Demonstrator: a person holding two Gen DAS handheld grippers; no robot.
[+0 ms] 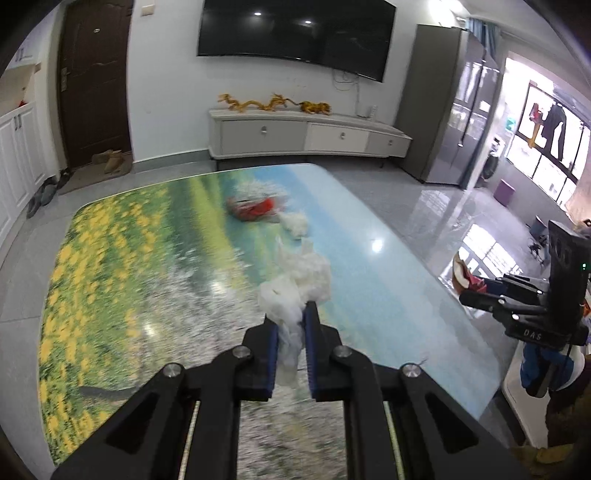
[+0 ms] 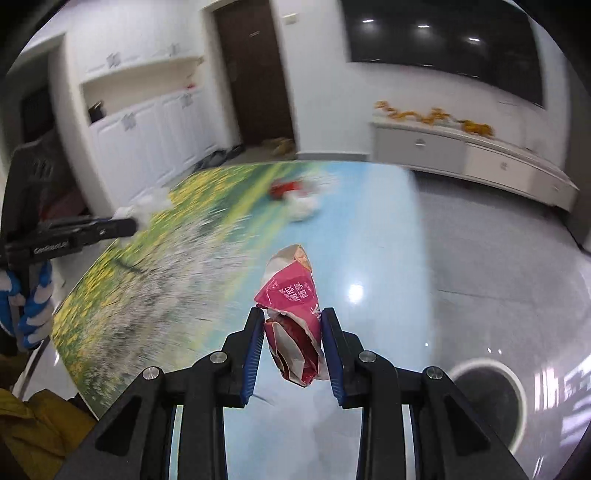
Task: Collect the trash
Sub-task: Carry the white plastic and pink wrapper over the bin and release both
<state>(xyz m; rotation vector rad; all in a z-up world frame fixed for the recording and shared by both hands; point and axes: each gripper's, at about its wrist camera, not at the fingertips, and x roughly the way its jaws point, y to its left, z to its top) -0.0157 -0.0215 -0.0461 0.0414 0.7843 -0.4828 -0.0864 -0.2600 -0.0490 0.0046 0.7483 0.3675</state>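
Observation:
My left gripper (image 1: 290,317) is shut on a crumpled white tissue (image 1: 295,284) and holds it above the flower-print table (image 1: 110,258). My right gripper (image 2: 291,314) is shut on a crumpled red and white wrapper (image 2: 291,295), held over the table's right edge. It shows at the right of the left wrist view (image 1: 476,291) with the wrapper (image 1: 466,275) in it. A red wrapper (image 1: 255,210) and a small white tissue ball (image 1: 295,223) lie on the far part of the table, also seen in the right wrist view (image 2: 284,188), (image 2: 303,206). The left gripper (image 2: 125,225) shows at the left there.
A round dark bin opening (image 2: 484,398) stands on the glossy floor to the lower right. A low white TV cabinet (image 1: 306,136) stands against the far wall under a TV (image 1: 295,33). White cupboards (image 2: 147,133) and a brown door (image 1: 96,77) are at the left.

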